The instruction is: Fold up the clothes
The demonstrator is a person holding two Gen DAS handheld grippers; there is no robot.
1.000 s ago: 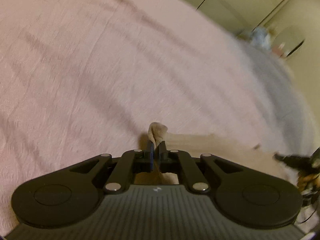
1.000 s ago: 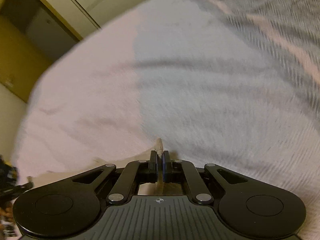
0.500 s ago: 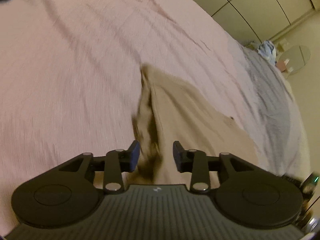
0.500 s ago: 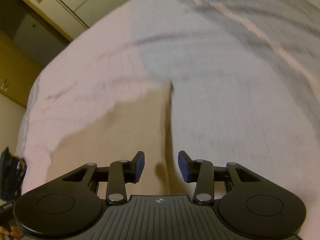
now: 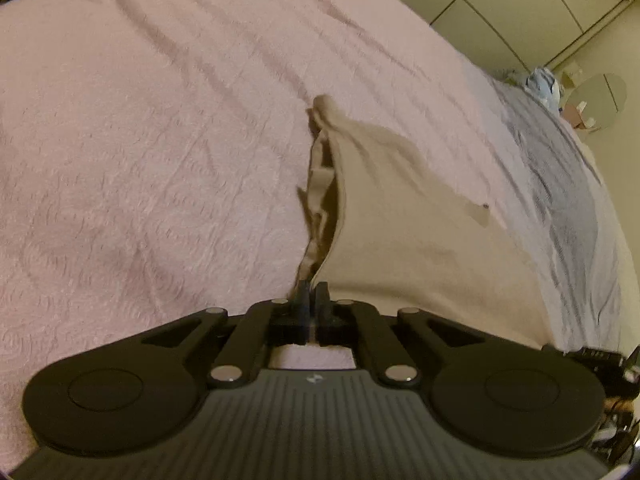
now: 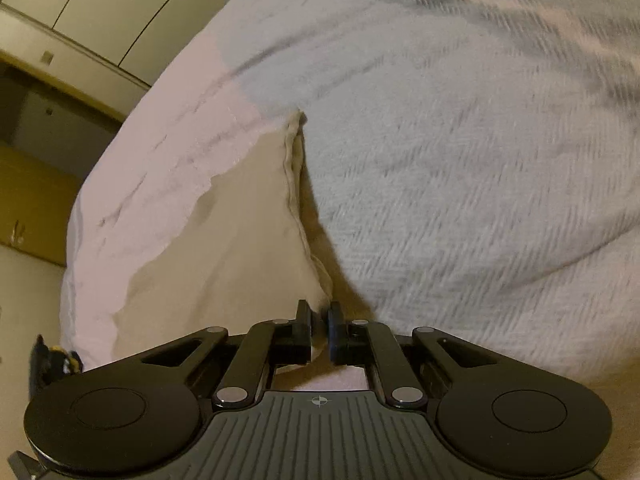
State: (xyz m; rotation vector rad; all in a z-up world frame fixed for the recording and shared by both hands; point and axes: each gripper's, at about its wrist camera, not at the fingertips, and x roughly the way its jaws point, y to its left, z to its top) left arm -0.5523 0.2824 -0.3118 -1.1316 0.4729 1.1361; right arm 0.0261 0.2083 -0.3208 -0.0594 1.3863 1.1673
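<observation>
- Left wrist view: the left gripper points down at a bed. Its jaws have just been closing and now stand pressed together on the near left edge of the beige garment, with a thin fold of cloth caught between them.
- The garment lies on the pink sheet, running from the jaws away up the bed to a bunched tip. Its left edge is doubled over, with a dark open fold along it.
- To the right of the garment lies a grey blanket, reaching to the bed's far side. Beyond the bed stand pale cupboard doors.
- At the right margin a black piece of the right gripper shows, too little to read how its jaws stand.
- Right wrist view: the right gripper also tilts down. Its jaws have just been closing and stand nearly together, a narrow gap left, with the garment's near right edge between the pads.
- Here the garment spreads to the left of the jaws, its seamed right edge running up to a point where the sheet meets the blanket.
- The garment rests partly on the sheet and along the blanket's border.
- Cupboard doors and a darker wooden unit stand at the left.
</observation>
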